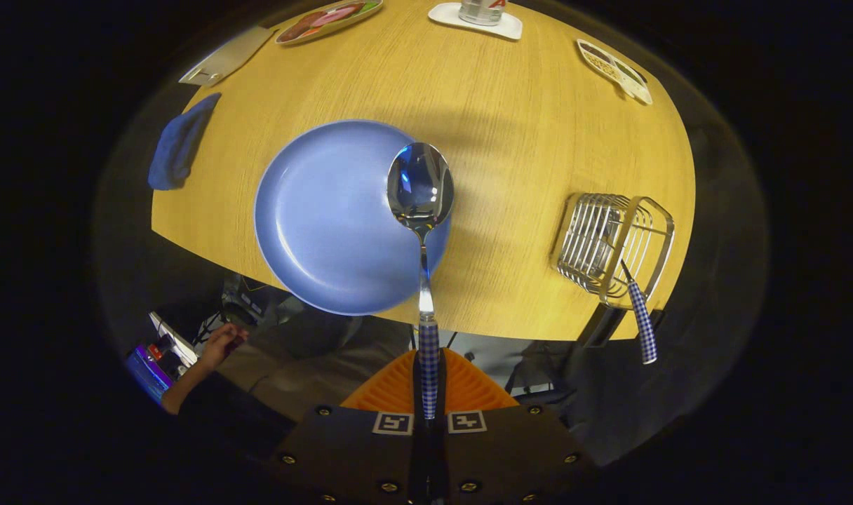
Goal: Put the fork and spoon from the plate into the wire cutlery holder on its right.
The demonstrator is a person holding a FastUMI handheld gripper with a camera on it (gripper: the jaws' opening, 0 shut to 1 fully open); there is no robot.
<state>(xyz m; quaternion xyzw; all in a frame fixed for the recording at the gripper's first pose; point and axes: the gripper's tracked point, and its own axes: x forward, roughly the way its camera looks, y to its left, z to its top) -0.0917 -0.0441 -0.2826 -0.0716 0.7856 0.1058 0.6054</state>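
Steel spoon clenched by handle in tool, above blue plate.
Risk: long overhang, spoon may pivot & miss wire holder nr tabletop's right edge.

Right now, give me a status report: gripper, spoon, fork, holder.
Gripper shut on spoon, held over blue plate. Fork already in wire holder. Bare table between plate and holder.
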